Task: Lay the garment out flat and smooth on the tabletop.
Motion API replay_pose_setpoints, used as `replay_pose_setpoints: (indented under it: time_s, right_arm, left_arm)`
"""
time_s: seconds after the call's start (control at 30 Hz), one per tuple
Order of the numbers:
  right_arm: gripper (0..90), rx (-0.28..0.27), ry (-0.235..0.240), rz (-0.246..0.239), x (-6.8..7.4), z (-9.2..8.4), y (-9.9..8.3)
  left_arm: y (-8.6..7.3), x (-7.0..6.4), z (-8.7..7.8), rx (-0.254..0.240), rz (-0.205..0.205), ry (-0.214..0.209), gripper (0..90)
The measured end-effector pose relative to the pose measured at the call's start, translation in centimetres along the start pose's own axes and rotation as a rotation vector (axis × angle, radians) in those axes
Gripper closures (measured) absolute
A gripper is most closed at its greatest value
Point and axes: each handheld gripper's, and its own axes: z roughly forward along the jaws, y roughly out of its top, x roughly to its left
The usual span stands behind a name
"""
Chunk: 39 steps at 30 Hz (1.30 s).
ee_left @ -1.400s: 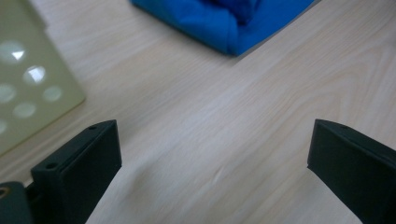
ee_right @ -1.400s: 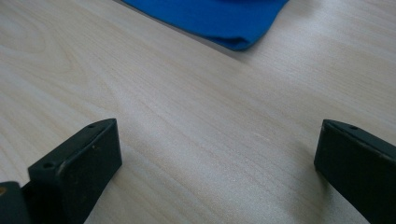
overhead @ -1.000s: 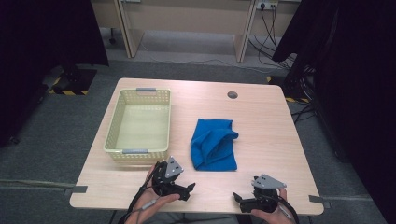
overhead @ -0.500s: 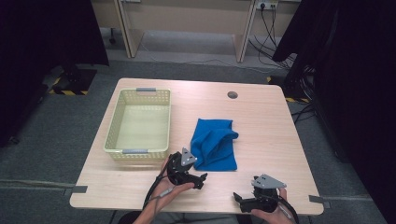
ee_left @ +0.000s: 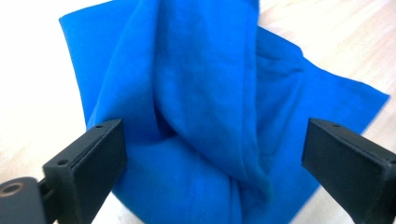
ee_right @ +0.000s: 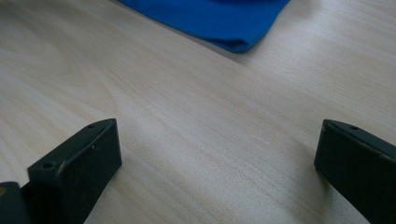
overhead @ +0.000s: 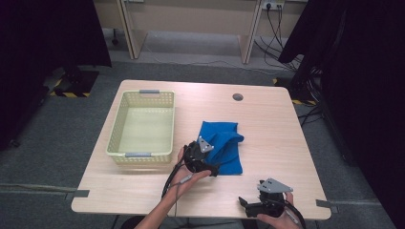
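Blue cloth point(overhead: 224, 145) lies crumpled on the tabletop point(overhead: 267, 124) just right of the basket point(overhead: 141, 155); raised folds run lengthwise through its middle point(ee_left: 205, 93).

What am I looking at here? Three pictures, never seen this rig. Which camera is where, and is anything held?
No robot: a person holds a two-jaw tool in each hand. The high view looks down on the table. The left hand-held gripper is at the near edge of a crumpled blue cloth; the right hand-held gripper sits near the table's front edge. A pale yellow basket stands left of the cloth. The other two pictures come from cameras riding on each tool, looking along its black jaws. In the left gripper view the jaws stand wide apart either side of the cloth; in the right gripper view they are wide apart over bare wood. Nothing is held.
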Motion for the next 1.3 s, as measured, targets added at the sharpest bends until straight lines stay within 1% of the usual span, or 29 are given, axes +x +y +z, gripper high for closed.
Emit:
replay_pose_setpoints:
  time_s: [0.13, 0.2, 0.23, 0.27, 0.33, 0.4, 0.43, 0.5, 0.57, 0.6, 0.63, 0.67, 0.7, 0.77, 0.9, 0.93, 0.97, 1.03, 1.07, 1.1, 1.13, 1.2, 1.23, 1.3]
  right_arm:
    - [0.9, -0.003, -0.001, 0.002, 0.0, 0.0, 0.0]
    - [0.9, 0.000, 0.000, 0.000, 0.0, 0.0, 0.0]
    - [0.9, -0.002, 0.000, 0.000, 0.0, 0.0, 0.0]
    - [0.9, -0.004, 0.000, 0.001, 0.0, 0.0, 0.0]
    - [0.9, -0.002, 0.001, 0.000, 0.0, 0.0, 0.0]
    - [0.9, -0.003, 0.002, -0.001, 0.0, 0.0, 0.0]
    - [0.9, -0.004, 0.002, 0.000, 0.0, 0.0, 0.0]
    - [0.9, -0.003, 0.002, 0.001, 0.0, 0.0, 0.0]
    - [0.9, -0.002, 0.002, -0.001, 0.0, 0.0, 0.0]
    - [0.9, -0.003, 0.002, 0.000, 0.0, 0.0, 0.0]
    - [0.9, -0.005, 0.002, 0.000, 0.0, 0.0, -0.1]
    - [0.9, -0.004, 0.002, -0.001, 0.0, 0.0, -0.1]
    - [0.9, -0.002, 0.003, 0.000, 0.0, 0.0, 0.0]
    - [0.9, -0.002, 0.003, 0.001, 0.0, 0.0, 0.0]
    - [0.9, -0.001, 0.001, 0.000, 0.0, 0.0, 0.0]
    - [0.9, -0.001, 0.001, 0.000, 0.0, 0.0, 0.0]
    - [0.9, -0.002, 0.001, 0.000, 0.0, 0.0, 0.0]
    - [0.9, -0.002, 0.000, 0.000, 0.0, 0.0, 0.0]
    - [0.9, 0.000, 0.000, 0.000, 0.0, 0.0, 0.0]
    - [0.9, 0.000, 0.000, 0.000, 0.0, 0.0, 0.0]
    - [0.9, -0.002, 0.001, 0.000, 0.1, 0.0, 0.0]
    - [0.9, -0.003, 0.002, -0.002, 0.0, 0.0, 0.0]
    - [0.8, -0.001, 0.002, -0.001, 0.0, 0.0, 0.0]
    - [0.9, -0.002, 0.003, -0.002, 0.0, 0.1, 0.0]
  left_arm:
    - [0.3, 0.0, 0.6, 0.008, 0.001, 0.004, 6.2]
    - [0.4, 0.0, 1.0, 0.016, -0.005, 0.011, 6.2]
    - [0.7, 0.0, 1.2, 0.022, 0.010, 0.027, 6.2]
    - [0.7, 0.0, 1.2, 0.022, 0.010, 0.027, 6.2]
    - [1.1, 0.3, 1.6, 0.019, -0.008, 0.034, 6.2]
    - [1.3, 0.3, 1.7, 0.021, -0.009, 0.034, 6.0]
    - [1.5, 0.3, 2.0, 0.031, -0.002, 0.036, 6.0]
    - [1.6, 0.4, 2.3, 0.039, -0.001, 0.045, 6.0]
    - [1.6, 0.3, 2.7, 0.058, 0.000, 0.046, 6.7]
    - [1.6, 0.3, 2.7, 0.058, 0.000, 0.046, 7.5]
    - [1.3, 0.1, 3.1, 0.083, 0.024, 0.049, 8.6]
    - [1.1, -0.1, 3.2, 0.083, 0.025, 0.049, 9.5]
    - [1.0, -0.2, 3.2, 0.080, 0.012, 0.040, 10.3]
    - [0.9, -0.3, 3.1, 0.078, 0.010, 0.038, 13.2]
    - [0.6, -1.1, 2.7, 0.069, 0.024, 0.043, 18.3]
    - [0.6, -1.1, 2.7, 0.069, 0.024, 0.043, 19.6]
    - [0.5, -1.6, 2.6, 0.064, 0.034, 0.032, 20.8]
    - [0.4, -1.9, 2.5, 0.065, 0.041, 0.022, 21.8]
    - [0.4, -2.2, 2.4, 0.069, 0.054, 0.020, 21.8]
    - [0.4, -2.2, 2.4, 0.069, 0.054, 0.020, 22.4]
    - [0.3, -2.7, 2.3, 0.067, 0.053, 0.015, 22.6]
    - [0.2, -3.0, 2.2, 0.068, 0.057, 0.012, 22.5]
    - [0.0, -3.5, 2.0, 0.066, 0.059, 0.003, 22.4]
    - [-0.3, -4.0, 1.8, 0.062, 0.063, -0.006, 22.1]
